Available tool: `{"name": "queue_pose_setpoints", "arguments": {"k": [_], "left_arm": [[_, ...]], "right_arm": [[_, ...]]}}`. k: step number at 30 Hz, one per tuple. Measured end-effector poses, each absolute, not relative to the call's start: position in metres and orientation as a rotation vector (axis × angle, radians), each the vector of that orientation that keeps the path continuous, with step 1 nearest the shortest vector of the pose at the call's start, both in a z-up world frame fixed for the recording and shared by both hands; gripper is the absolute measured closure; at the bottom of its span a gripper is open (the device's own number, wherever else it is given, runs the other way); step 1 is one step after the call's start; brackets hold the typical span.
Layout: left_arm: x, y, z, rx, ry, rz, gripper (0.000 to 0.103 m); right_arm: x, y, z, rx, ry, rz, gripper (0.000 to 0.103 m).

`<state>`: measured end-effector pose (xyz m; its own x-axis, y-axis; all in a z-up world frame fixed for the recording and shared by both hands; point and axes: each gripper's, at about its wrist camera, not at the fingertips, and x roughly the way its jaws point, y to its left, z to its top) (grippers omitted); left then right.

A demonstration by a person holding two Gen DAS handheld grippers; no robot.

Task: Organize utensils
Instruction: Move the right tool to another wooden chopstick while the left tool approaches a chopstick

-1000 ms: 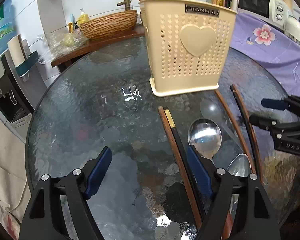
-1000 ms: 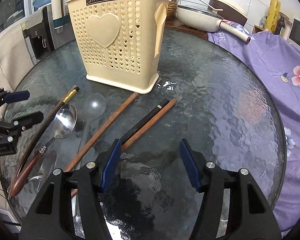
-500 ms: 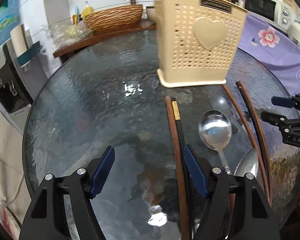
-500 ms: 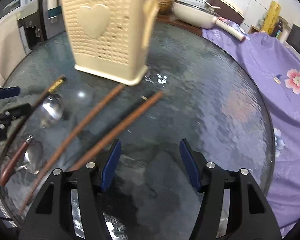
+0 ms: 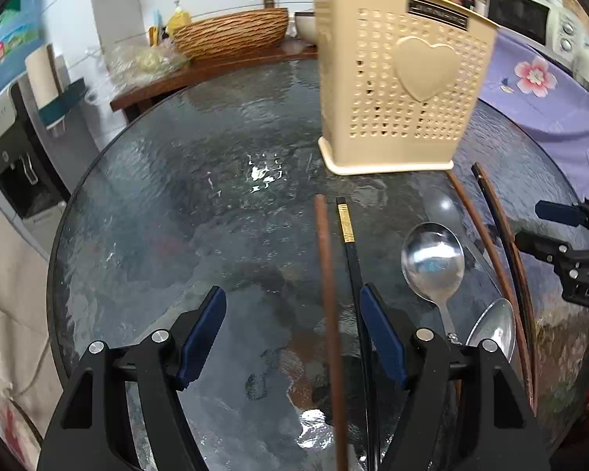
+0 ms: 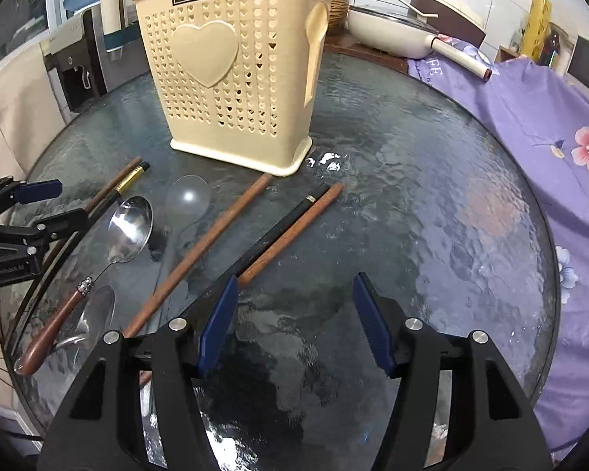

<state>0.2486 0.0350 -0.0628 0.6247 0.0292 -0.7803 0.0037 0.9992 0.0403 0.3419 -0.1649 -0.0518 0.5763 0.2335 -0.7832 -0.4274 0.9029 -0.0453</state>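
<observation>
A cream perforated utensil basket point(image 5: 404, 94) point(image 6: 231, 86) stands on the round glass table point(image 5: 176, 235). Before it lie a brown chopstick point(image 5: 328, 298), a black gold-banded chopstick point(image 5: 351, 259), a steel spoon point(image 5: 432, 259) point(image 6: 131, 227), a clear plastic spoon point(image 6: 188, 198), a second metal spoon point(image 5: 492, 324) and more chopsticks point(image 6: 200, 253). My left gripper point(image 5: 292, 329) is open and empty, the brown chopstick lying between its fingers. My right gripper point(image 6: 294, 322) is open and empty, just right of a black and brown chopstick pair point(image 6: 290, 231).
A purple flowered cloth point(image 6: 549, 117) covers the right side beyond the table. A wooden counter with a wicker basket point(image 5: 231, 35) and a white pan point(image 6: 392, 35) stands behind. A water dispenser point(image 5: 8, 165) is at the left.
The left gripper shifted right, so the brown chopstick now lies between its fingers. The right gripper swung, and the basket and chopsticks moved back toward the centre of its view.
</observation>
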Motion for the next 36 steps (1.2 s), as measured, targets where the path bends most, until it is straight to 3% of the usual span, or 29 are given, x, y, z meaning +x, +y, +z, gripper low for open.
{"name": "queue_pose_setpoints", "arguments": {"k": [19, 34, 36], "left_arm": [[0.257, 0.051, -0.065, 0.033, 0.924, 0.049, 0.035], [0.29, 0.047, -0.064, -0.004, 0.952, 0.037, 0.056], [0.295, 0.047, -0.064, -0.007, 0.953, 0.037, 0.057]], "right_arm": [[0.352, -0.188, -0.051, -0.203, 0.949, 0.335, 0.042], [0.379, -0.217, -0.053, -0.054, 0.994, 0.235, 0.042], [0.382, -0.217, -0.056, -0.033, 1.009, 0.242, 0.047]]}}
